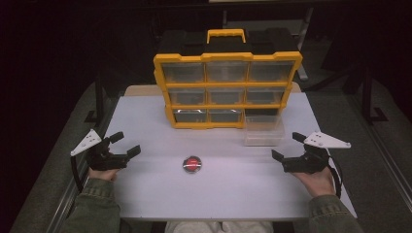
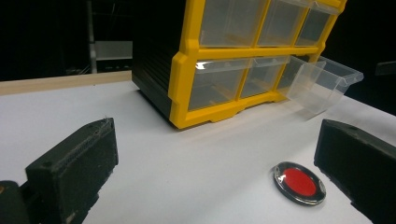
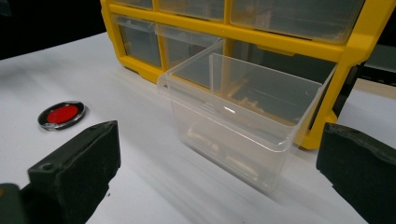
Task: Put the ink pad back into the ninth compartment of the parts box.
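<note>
A yellow drawer organizer stands upright at the back of the white table. Its bottom right clear drawer is pulled out and rests on the table in front of its slot. A small round red disc with a shiny rim lies mid-table. My left gripper is open at the left edge, well left of the disc. My right gripper is open at the right, just short of the drawer. Both hold nothing.
The table's wooden back edge shows behind the organizer's left side. Dark floor and metal frame legs surround the table. Bare white surface lies between the two grippers around the disc.
</note>
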Demonstrator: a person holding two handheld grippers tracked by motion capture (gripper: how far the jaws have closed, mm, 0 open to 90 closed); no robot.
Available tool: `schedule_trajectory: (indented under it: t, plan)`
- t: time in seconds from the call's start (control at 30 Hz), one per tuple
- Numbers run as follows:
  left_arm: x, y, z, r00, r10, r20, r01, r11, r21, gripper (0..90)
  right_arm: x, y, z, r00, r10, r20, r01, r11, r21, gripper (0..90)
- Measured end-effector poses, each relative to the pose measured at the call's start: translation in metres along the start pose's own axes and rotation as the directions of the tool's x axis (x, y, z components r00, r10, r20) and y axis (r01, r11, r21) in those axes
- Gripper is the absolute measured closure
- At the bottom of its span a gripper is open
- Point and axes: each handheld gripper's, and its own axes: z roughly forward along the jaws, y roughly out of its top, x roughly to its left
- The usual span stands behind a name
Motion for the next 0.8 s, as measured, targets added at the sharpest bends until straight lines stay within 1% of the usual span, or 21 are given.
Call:
schedule_trajectory:
  t: [0.13,0.2,0.23,0.27,0.3,0.37,0.6,0.63,0.67,0.73,0.77,0.8]
  plan:
    - [0.000,0.000,0.000,1.0000,0.004,-0.003,-0.004,1.0000,0.001,0.0,0.000,-0.001,0.001,1.0000,-0.002,0.001,0.002,1.000,0.002,0.0]
    - [-0.001,0.001,0.000,1.0000,-0.003,0.004,0.003,1.0000,0.001,0.0,0.000,-0.001,0.000,1.0000,-0.003,-0.001,0.003,1.000,0.000,0.0]
    - [-0.002,0.002,0.000,0.9999,0.006,0.010,-0.006,1.0000,0.006,0.0,0.000,0.000,0.000,1.0000,-0.002,-0.002,0.002,1.000,-0.004,0.0]
    - [-0.005,0.004,0.000,0.9989,0.046,-0.001,-0.046,0.9987,0.020,0.0,0.000,0.000,0.000,1.0000,-0.004,0.005,0.004,1.000,-0.006,0.0]
    - [-0.005,0.004,0.000,0.9989,0.046,-0.001,-0.046,0.9987,0.020,0.0,-0.001,0.000,-0.001,1.0000,0.000,0.008,0.000,1.000,-0.010,0.0]
    - [-0.007,0.006,0.000,0.9980,0.064,-0.004,-0.063,0.9975,0.032,0.0,-0.001,0.000,-0.001,1.0000,0.006,0.008,-0.006,1.000,-0.013,0.0]
    - [-0.008,0.010,-0.001,0.9975,0.070,-0.009,-0.069,0.9967,0.044,0.0,-0.001,0.001,-0.003,0.9999,-0.004,0.016,0.005,1.000,-0.025,0.0]
    - [-0.008,0.012,0.000,0.9971,0.076,-0.008,-0.075,0.9959,0.051,0.0,-0.001,0.001,-0.003,0.9999,-0.004,0.016,0.005,1.000,-0.025,0.0]
    - [-0.009,0.013,0.000,0.9967,0.080,-0.007,-0.080,0.9956,0.048,0.0,-0.001,0.000,-0.003,0.9998,-0.001,0.017,0.001,1.000,-0.024,0.0]
    - [-0.010,0.015,0.002,0.9957,0.093,0.000,-0.093,0.9945,0.049,0.0,-0.001,0.000,-0.003,0.9998,-0.001,0.022,0.002,1.000,-0.022,0.0]
    - [-0.011,0.017,0.004,0.9960,0.089,0.007,-0.089,0.9945,0.054,0.0,-0.002,0.000,-0.003,0.9997,-0.001,0.024,0.001,1.000,-0.021,0.0]
    - [-0.011,0.018,0.005,0.9953,0.096,0.012,-0.097,0.9932,0.064,0.0,-0.002,0.000,-0.003,0.9997,0.003,0.023,-0.002,1.000,-0.021,0.0]
